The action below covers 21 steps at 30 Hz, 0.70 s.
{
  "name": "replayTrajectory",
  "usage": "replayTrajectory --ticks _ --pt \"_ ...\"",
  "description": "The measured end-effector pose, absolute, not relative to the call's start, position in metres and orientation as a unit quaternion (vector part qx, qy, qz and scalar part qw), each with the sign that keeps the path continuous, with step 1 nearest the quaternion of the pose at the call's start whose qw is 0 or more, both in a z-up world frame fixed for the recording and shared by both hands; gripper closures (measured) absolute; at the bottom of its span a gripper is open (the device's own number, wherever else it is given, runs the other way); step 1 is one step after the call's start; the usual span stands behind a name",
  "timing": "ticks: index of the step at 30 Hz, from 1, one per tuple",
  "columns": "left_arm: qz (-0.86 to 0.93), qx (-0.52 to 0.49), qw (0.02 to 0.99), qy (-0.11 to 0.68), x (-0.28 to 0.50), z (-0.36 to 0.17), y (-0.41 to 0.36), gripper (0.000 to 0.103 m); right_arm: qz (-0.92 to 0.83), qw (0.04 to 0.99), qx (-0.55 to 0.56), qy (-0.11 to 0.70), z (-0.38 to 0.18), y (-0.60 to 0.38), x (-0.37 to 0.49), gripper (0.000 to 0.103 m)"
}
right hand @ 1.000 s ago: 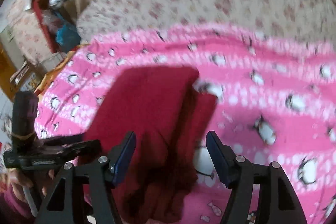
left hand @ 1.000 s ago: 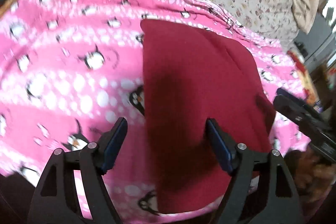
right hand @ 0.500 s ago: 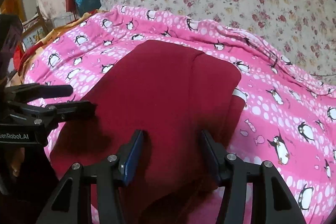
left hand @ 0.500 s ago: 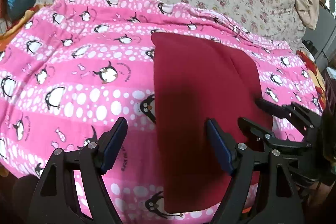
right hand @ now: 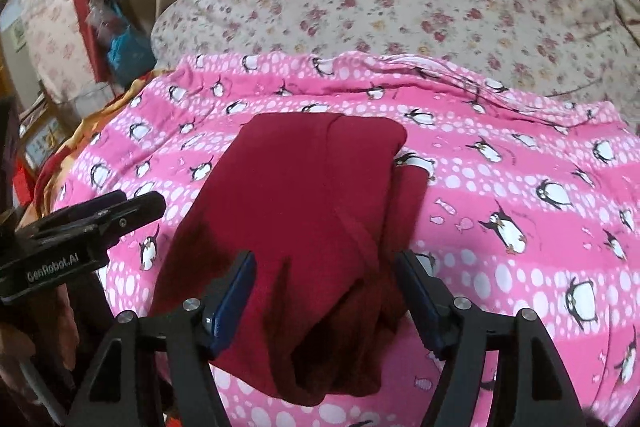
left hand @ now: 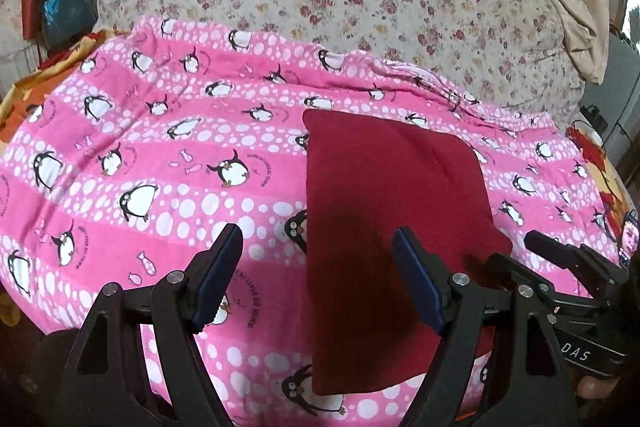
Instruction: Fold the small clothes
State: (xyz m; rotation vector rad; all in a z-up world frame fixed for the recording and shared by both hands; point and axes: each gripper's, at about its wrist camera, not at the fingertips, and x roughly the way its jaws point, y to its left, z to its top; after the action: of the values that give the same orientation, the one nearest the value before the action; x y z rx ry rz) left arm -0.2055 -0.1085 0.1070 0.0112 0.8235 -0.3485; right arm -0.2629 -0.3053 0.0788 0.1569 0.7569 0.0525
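Crimson folded fabric garment (right hand: 304, 211) lies flat on the pink penguin-print blanket (left hand: 160, 155) over the bed. Having just let go, the right claw (right hand: 324, 291) is spreading above its near edge; the left claw (left hand: 316, 279) hangs spread, empty, drawing back. That fold looks finished.
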Motion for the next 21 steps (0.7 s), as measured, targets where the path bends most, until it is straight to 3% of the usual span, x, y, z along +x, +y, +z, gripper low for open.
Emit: replayTrajectory --ticks 3,9,21 --pt "-0.168 0.005 0.903 0.396 -0.209 0.108 -0.111 0.025 0.001 0.927 0.081 0.366 0.082 -0.304 -0.265 0.021" --pt "-0.163 0.022 0.906 0.389 -0.214 0.108 -0.115 0.025 -0.026 0.927 0.079 0.366 0.087 -0.298 -0.263 0.016" --pt "-0.156 0.028 0.907 0.391 -0.209 0.102 -0.118 0.025 -0.057 0.924 0.077 0.371 0.084 -0.298 -0.257 0.016"
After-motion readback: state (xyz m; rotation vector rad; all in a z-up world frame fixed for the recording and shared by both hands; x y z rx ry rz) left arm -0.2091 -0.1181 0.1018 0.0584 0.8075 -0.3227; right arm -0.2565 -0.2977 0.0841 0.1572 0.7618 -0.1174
